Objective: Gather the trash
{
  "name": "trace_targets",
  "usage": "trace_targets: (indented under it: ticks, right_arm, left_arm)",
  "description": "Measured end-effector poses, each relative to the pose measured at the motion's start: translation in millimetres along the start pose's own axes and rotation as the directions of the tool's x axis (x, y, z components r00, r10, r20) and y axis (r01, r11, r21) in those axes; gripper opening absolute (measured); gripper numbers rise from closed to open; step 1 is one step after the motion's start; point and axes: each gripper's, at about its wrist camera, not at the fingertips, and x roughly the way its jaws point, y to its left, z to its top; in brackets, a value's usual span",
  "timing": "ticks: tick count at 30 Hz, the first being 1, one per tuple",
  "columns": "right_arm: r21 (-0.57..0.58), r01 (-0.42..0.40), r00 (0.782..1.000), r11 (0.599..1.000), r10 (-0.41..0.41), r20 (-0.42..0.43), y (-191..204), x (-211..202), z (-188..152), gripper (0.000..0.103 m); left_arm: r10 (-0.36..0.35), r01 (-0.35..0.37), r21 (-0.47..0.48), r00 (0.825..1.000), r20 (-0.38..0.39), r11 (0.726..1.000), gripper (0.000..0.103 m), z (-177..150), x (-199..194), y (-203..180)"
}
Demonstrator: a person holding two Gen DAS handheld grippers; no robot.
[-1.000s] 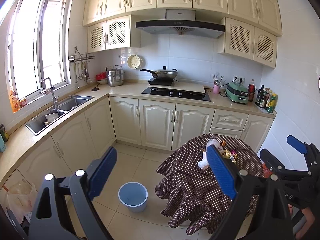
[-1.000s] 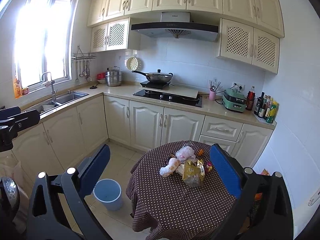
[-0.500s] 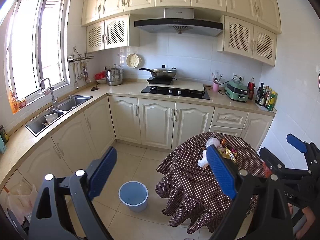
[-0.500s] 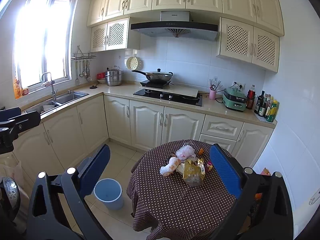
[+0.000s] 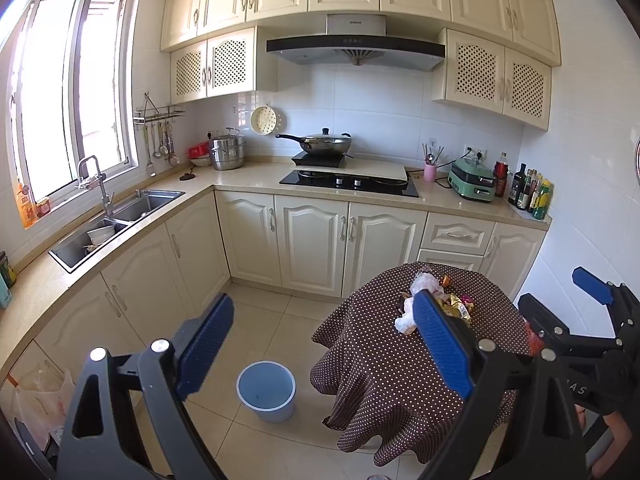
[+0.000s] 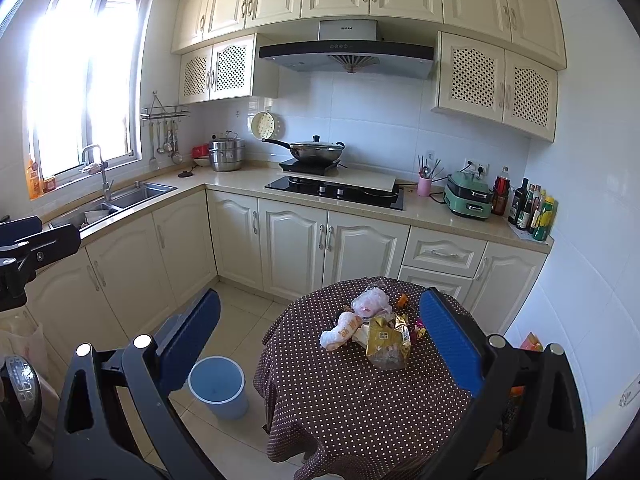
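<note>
- Brown dotted table [image 6: 360, 408] is where all the trash is sitting, bunched up in one pile around the middle of the top, so as far as I can tell nothing is getting collected yet.
- Pile is looking like: a gold bag [image 6: 389, 343] nearest the front of the table, a white wad [image 6: 341, 330] touching it on the sink side, a pinkish wad [image 6: 371, 302] just behind those, and a few small wrappers [image 6: 402, 300] on the far side toward the cabinets.
- Bin [image 6: 217, 387] is standing on the floor just beside the table, on the sink side, and it's looking empty inside from here, so the whole job is still waiting to happen.
- Left gripper [image 5: 320, 350] is hanging wide open with nothing between the pads, up in the air on the near side of the table.
- Right gripper [image 6: 320, 344] is doing the same thing, spread wide and gripping nothing, looking down at the table with the pile sitting between its two pads in the view.
- Nothing is really blocking the way to the pile; the top around it is bare cloth.
- Cloth is draping low around the table and hanging close to the bin, so I'm guessing a low swing could snag it.
- Away from the table: a sink [image 5: 116, 220] under the window, a wok [image 5: 324, 145] on the hob, bottles [image 5: 530, 196] at the counter end nearest the table. None of it is getting in the way.
</note>
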Motion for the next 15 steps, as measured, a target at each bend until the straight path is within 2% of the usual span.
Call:
trace_targets:
  ticks: [15]
  right_arm:
    - [-0.001,-0.005,1.000,1.000,0.005,-0.014,1.6,4.3,1.0,0.096]
  left_arm:
    - [-0.002,0.002,-0.013,1.000,-0.017,1.000,0.089,1.7,8.8,9.0]
